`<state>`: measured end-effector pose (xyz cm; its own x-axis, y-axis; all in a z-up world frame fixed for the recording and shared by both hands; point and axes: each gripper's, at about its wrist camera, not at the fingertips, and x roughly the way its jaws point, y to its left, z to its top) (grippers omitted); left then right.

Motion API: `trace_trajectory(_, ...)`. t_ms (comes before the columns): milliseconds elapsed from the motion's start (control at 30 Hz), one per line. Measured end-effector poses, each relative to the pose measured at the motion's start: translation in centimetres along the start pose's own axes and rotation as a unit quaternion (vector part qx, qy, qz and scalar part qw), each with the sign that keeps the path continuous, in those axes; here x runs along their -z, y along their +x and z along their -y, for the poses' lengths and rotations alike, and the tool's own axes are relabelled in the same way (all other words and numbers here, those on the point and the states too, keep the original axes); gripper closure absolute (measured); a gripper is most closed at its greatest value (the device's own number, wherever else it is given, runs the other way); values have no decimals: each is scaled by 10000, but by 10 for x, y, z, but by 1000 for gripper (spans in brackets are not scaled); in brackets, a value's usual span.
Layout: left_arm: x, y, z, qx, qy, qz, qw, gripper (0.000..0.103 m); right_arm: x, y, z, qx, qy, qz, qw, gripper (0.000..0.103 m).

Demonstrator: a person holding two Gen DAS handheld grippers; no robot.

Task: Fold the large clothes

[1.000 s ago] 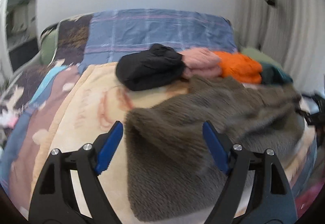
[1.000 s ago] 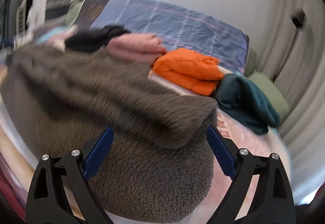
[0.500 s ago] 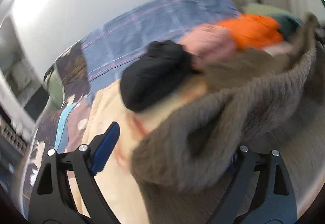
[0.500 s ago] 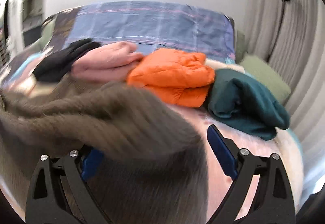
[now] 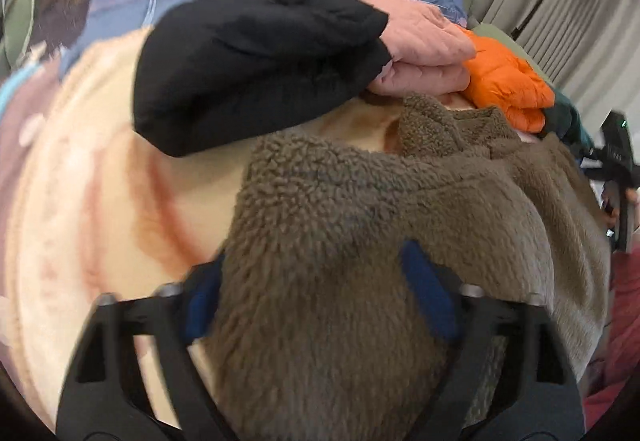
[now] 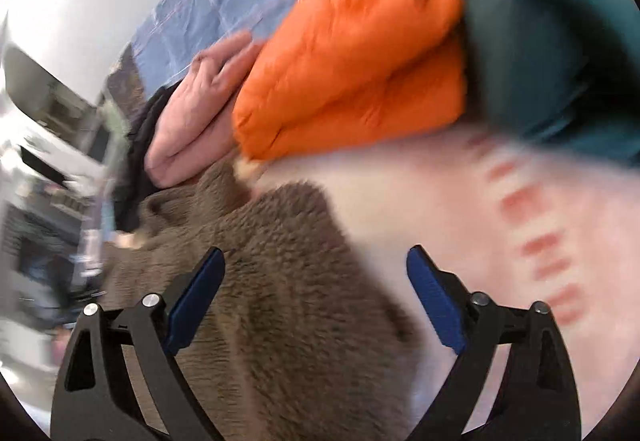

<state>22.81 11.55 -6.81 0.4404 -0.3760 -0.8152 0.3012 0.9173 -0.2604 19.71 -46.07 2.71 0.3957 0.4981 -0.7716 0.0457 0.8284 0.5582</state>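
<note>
While both jaws are closing | left gripper (image 5: 320, 293) bunches brown fleece (image 5: 360, 201) between pads (contact unclear) | right gripper (image 6: 316, 297) wide over fleece edge

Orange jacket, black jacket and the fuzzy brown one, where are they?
Orange jacket (image 6: 352, 65): right wrist view, middle of its folded top.
Black jacket (image 5: 256, 53): left wrist view, middle of the bundle.
Fuzzy brown fleece (image 5: 320, 225): left wrist view, bunched part just ahead of the fingers.
</note>
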Motion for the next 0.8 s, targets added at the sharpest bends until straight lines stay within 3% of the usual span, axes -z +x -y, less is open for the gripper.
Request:
trace_trajectory(33,-1,2,-2,33,-101,18,9999,63,2,4,-3,59,-78,-83,9999,82)
trace_trajectory(100,0,-8,-1,-96,-145,274,9995,88,10,-1,-14,279,-262,217,9990,88)
trace_trajectory(267,-5,-66,12,-276,-75,1283,9913,91,11,-53,-57,70,-643,1466,9871,91)
trace_trajectory(333,-15,-68,14,-442,-31,1372,9896,90,6,-48,-71,638,-897,1618,9807,91)
trace_trajectory(400,-19,-46,15,-724,39,1180,9904,84,4,-17,-74,1487,-1102,1427,9723,88)
trace_trajectory(467,-14,-1,20,-1461,414,775,9854,55,12,44,-62,2549,-1395,782,9536,78)
trace_trajectory(500,-4,33,22,-1989,753,429,9762,53,20,67,-53,2842,-1507,670,9445,67)
trace_trajectory(533,8,56,24,-2221,1017,317,9692,53,26,73,-50,2871,-1562,804,9417,66)
trace_trajectory(567,14,57,23,-2211,972,500,9691,53,28,68,-51,2846,-1524,908,9421,65)
trace_trajectory(633,13,44,20,-2170,759,678,9708,48,30,56,-54,2925,-1429,1115,9389,47)
trace_trajectory(733,21,41,6,-1915,459,659,9782,43,30,60,-43,2766,-1186,992,9485,39)
trace_trajectory(800,20,42,4,-1957,400,630,9778,39,29,57,-39,2706,-1064,971,9518,36)
